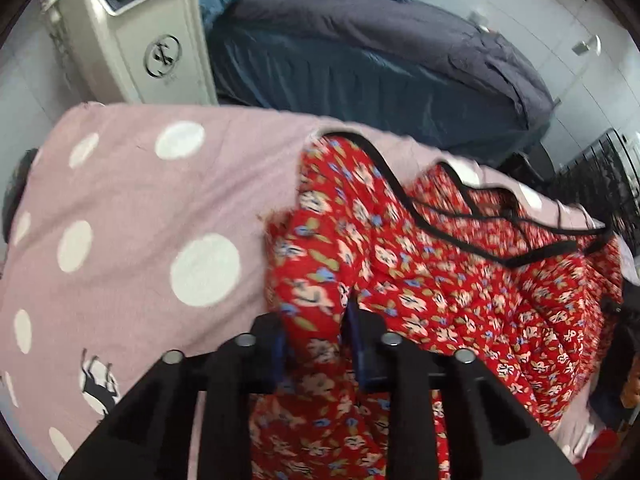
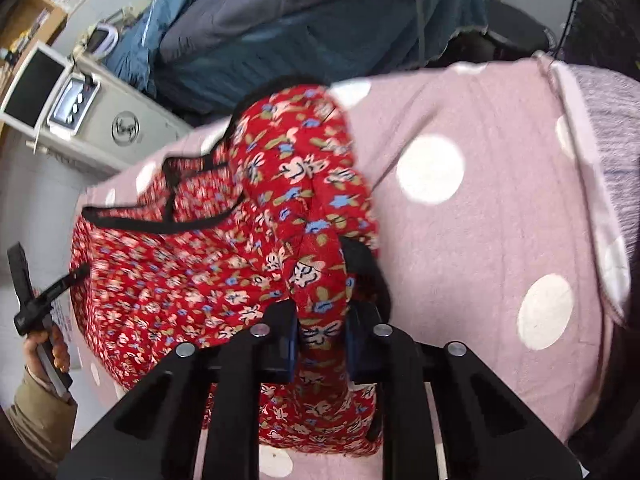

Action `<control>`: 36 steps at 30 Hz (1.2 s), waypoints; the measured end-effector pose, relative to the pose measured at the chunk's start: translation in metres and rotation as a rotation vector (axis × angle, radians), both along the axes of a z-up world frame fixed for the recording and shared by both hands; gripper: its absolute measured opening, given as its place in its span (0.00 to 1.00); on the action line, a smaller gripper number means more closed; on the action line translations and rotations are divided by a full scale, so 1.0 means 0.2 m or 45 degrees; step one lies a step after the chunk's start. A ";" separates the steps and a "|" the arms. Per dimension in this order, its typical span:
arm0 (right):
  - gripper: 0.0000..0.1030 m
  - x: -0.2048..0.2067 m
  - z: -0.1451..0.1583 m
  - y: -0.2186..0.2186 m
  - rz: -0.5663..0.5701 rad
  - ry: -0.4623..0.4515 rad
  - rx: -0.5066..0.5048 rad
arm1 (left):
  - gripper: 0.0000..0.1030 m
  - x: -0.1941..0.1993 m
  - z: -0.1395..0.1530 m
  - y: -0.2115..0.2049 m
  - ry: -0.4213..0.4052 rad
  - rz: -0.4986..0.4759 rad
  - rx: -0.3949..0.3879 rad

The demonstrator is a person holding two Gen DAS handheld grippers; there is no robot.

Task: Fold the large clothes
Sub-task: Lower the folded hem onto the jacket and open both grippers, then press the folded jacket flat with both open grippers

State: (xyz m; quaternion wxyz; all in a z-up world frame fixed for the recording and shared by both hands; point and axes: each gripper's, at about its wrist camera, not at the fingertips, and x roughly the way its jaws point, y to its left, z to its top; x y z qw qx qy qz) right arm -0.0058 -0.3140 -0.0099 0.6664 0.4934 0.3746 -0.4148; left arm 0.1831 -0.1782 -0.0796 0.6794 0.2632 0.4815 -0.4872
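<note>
Pink surface: a cover [image 1: 132,200] with large white dots, spread flat under the work; one small dark animal print near its edge.
Garment: a red floral dress [image 1: 420,280] with black trim lies on the pink cover, partly bunched and lifted at two places.
Left gripper [image 1: 316,344]: jaws pressed on a fold of the red fabric.
Right gripper [image 2: 322,340]: jaws pinching another bunched fold of the same dress.
Room behind: a bed with grey blanket [image 1: 380,28] and blue bedding; a cream appliance [image 1: 136,36] with buttons stands beside it on a pale floor.
Containers: none that I can tell.
</note>
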 end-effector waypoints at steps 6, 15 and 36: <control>0.16 -0.03 -0.03 -0.09 -0.108 -0.009 -0.013 | 0.24 0.09 -0.10 -0.08 -0.010 0.066 0.054; 0.40 0.10 -0.35 -0.11 -0.167 0.110 0.125 | 0.96 0.33 -0.44 -0.04 0.387 0.434 0.190; 0.83 0.00 0.22 0.32 -0.002 0.358 -0.332 | 0.94 -0.29 0.39 0.25 -0.361 -0.017 -0.191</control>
